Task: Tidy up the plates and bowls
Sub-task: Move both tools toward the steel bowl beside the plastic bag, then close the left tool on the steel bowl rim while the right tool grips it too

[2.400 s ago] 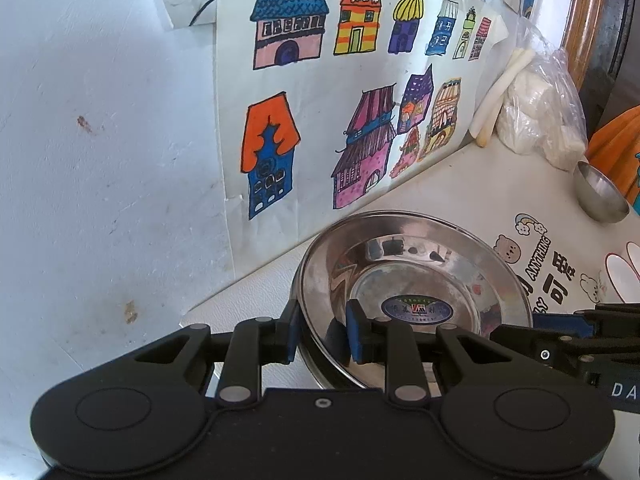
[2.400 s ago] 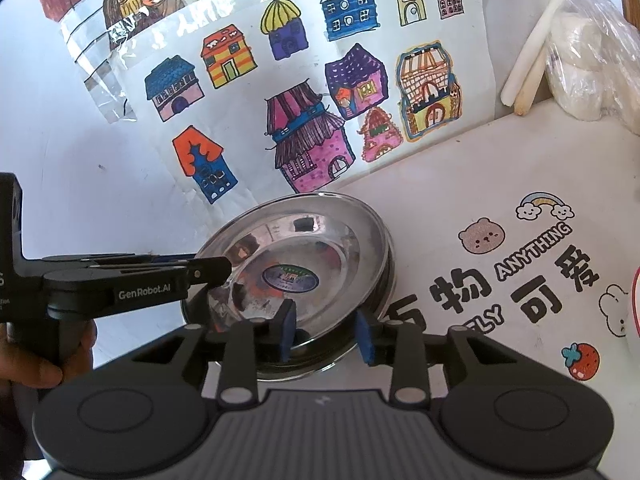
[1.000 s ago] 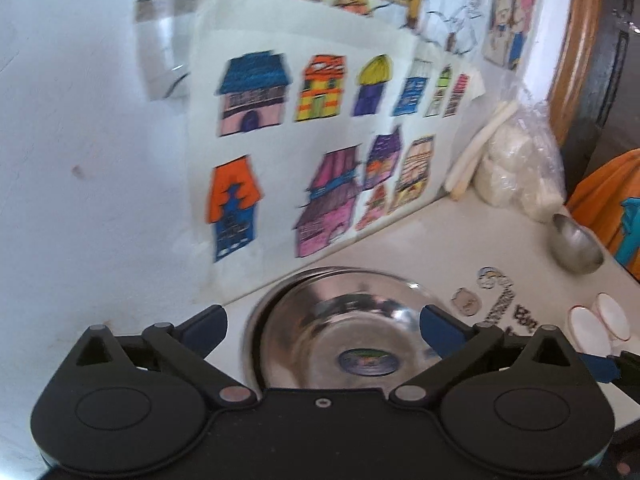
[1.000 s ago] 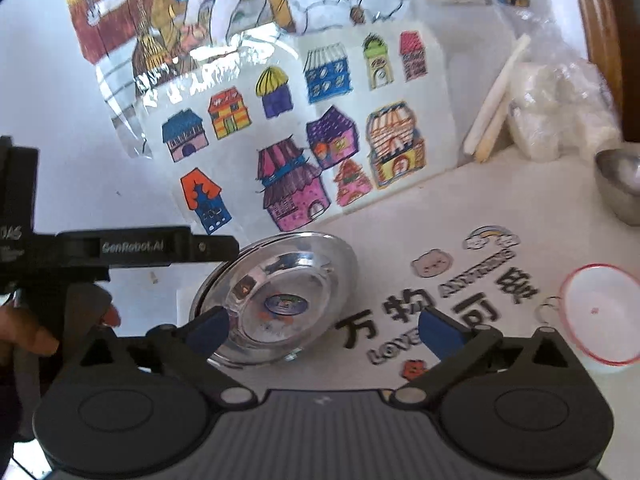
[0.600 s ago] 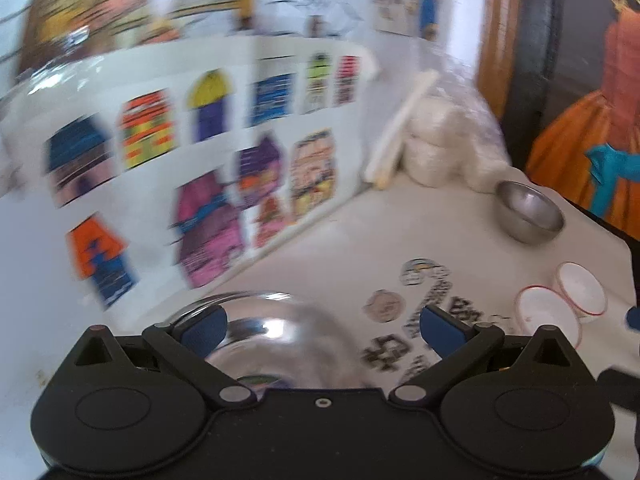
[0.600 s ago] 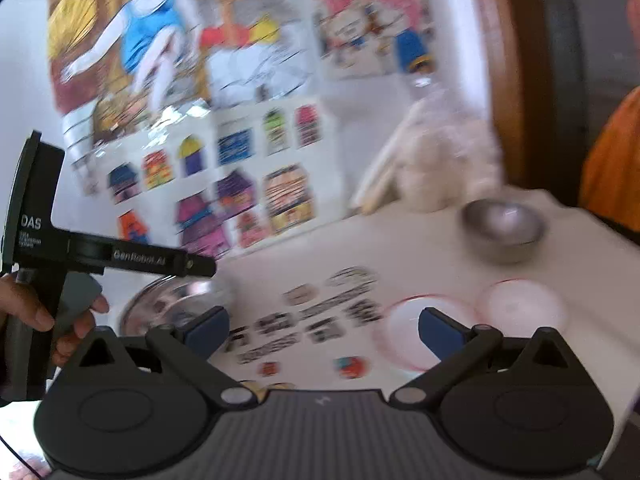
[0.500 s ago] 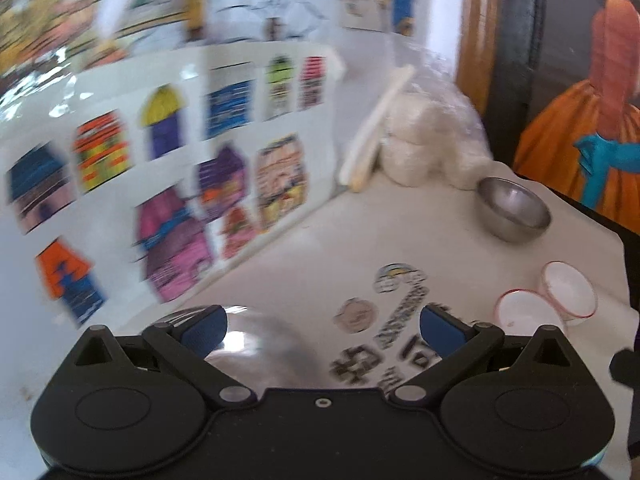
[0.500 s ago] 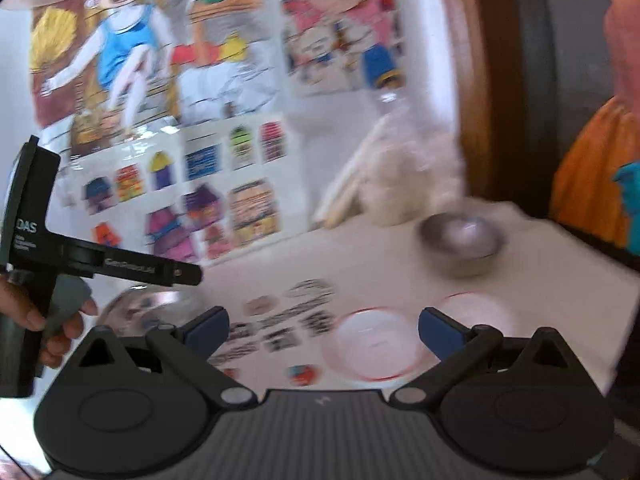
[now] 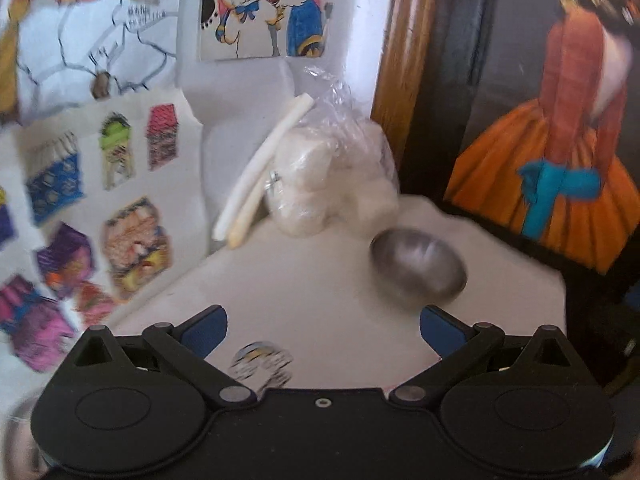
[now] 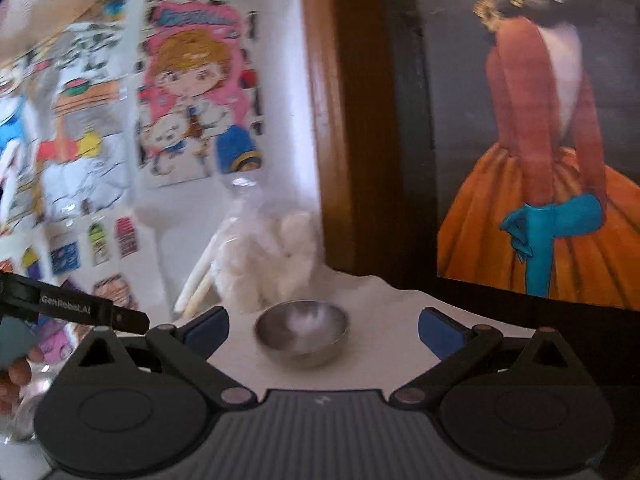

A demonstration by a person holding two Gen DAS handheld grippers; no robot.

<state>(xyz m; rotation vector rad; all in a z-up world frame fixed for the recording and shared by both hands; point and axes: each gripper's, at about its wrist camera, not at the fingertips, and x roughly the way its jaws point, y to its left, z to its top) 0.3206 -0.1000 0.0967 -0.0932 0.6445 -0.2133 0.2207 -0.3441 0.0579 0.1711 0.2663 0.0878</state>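
Observation:
A small steel bowl (image 9: 418,268) sits on the white table near its far right corner; the right wrist view has the same bowl (image 10: 301,333) straight ahead. My left gripper (image 9: 323,330) is open and empty, with the bowl beyond its right fingertip. My right gripper (image 10: 323,328) is open and empty, held back from the bowl, which appears between its blue pads. The big steel plate shows only as a blurred sliver (image 9: 16,416) at the lower left edge. The other gripper's black body (image 10: 72,306) and a hand (image 10: 16,372) are at the left of the right wrist view.
A clear bag of white lumps (image 9: 332,184) and two pale sticks (image 9: 260,172) lean in the back corner. Coloured drawings (image 9: 132,232) cover the wall on the left. A wooden frame and a dark painting (image 9: 560,140) stand behind the table's right edge (image 9: 520,252).
Both grippers let go of the big steel plate, opened and swung right. The views now face the small steel bowl in the far corner; the red-rimmed dishes have left view.

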